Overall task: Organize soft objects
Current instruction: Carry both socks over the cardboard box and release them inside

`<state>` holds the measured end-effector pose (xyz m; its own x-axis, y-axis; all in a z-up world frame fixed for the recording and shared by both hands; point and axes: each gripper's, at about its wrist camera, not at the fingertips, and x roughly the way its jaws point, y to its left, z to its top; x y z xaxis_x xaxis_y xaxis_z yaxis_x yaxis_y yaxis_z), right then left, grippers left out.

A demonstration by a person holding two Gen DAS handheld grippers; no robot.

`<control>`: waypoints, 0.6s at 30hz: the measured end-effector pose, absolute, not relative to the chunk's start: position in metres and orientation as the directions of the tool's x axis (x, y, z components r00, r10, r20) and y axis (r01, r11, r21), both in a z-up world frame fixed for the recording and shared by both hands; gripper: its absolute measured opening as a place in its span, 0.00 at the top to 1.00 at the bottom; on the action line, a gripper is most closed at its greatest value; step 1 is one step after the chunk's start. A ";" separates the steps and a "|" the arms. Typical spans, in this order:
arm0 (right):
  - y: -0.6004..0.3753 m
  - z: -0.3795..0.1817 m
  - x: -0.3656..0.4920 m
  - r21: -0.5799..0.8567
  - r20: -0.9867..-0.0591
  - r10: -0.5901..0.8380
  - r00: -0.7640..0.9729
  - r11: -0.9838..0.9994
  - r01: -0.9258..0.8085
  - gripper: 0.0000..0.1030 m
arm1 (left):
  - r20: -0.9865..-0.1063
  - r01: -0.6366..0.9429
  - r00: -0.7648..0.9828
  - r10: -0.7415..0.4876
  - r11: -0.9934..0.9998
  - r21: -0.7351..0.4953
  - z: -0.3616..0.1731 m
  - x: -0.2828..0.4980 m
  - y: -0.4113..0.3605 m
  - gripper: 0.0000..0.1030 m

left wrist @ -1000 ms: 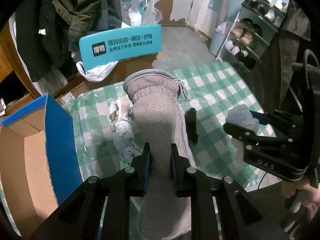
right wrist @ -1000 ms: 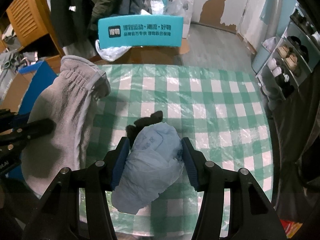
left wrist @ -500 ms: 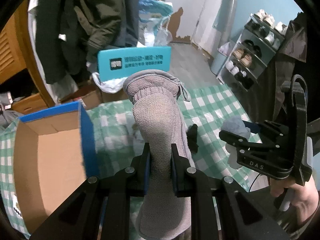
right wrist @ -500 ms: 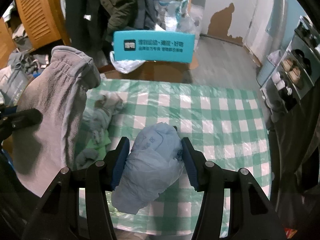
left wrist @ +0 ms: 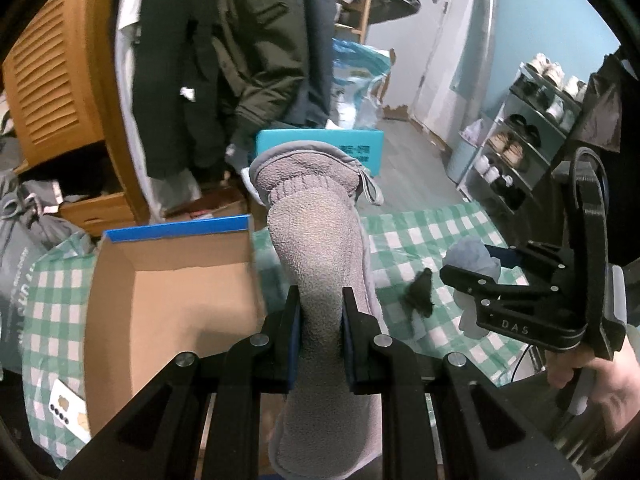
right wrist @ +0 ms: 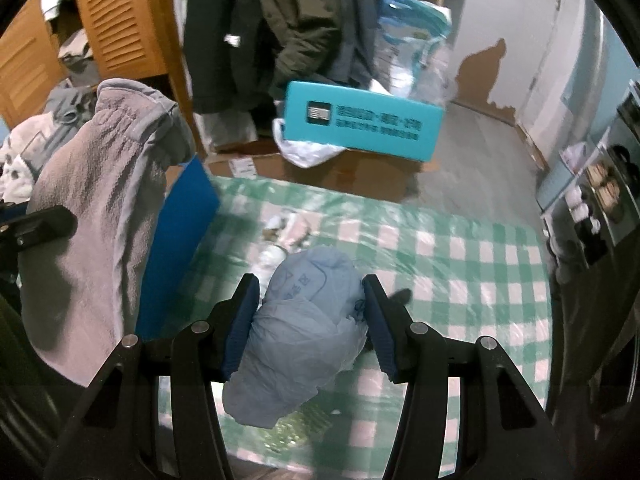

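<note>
My left gripper [left wrist: 320, 300] is shut on a grey fleece glove [left wrist: 320, 240] and holds it upright in the air, just right of an open cardboard box with a blue rim [left wrist: 168, 288]. The glove also shows at the left of the right wrist view [right wrist: 100, 208]. My right gripper [right wrist: 310, 292] is shut on a crumpled light-blue plastic bundle [right wrist: 308, 320], held above the green checked tablecloth [right wrist: 460, 264]. The right gripper also shows in the left wrist view [left wrist: 472, 276], off to the right. The box's blue wall [right wrist: 180, 232] shows in the right wrist view.
A small black soft item [left wrist: 420, 292] lies on the cloth between the grippers. More small soft items [right wrist: 284, 236] lie near the box. A teal box [right wrist: 360, 124] stands beyond the table's far edge. Coats [left wrist: 240, 60] hang behind. A shoe rack [left wrist: 528, 132] stands at the right.
Both grippers have risen and swung left with their loads. The open box has come into fuller view on the left. The grips have not changed.
</note>
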<state>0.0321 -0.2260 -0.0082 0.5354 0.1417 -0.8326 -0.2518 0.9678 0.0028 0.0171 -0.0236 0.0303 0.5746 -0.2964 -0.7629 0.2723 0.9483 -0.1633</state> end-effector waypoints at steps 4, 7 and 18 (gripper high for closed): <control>-0.202 -0.004 0.033 0.005 -0.832 0.165 0.530 0.957 -0.289 0.49 | -0.760 0.239 0.591 -0.271 0.958 -0.156 0.029 0.013 -0.001 0.83; -0.182 0.001 0.034 0.012 -0.830 0.190 0.524 0.946 -0.323 0.49 | -0.758 0.211 0.601 -0.253 0.965 -0.154 0.028 0.010 0.014 0.83; -0.112 0.000 0.041 0.036 -0.839 0.257 0.479 0.905 -0.423 0.49 | -0.769 0.119 0.605 -0.204 0.979 -0.166 0.016 0.002 0.071 0.83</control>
<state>0.0411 -0.1117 -0.0004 0.4793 0.2574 -0.8391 -0.4234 0.9052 0.0358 0.0021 0.0711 0.0162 0.6054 -0.2035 -0.7695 0.1187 0.9790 -0.1656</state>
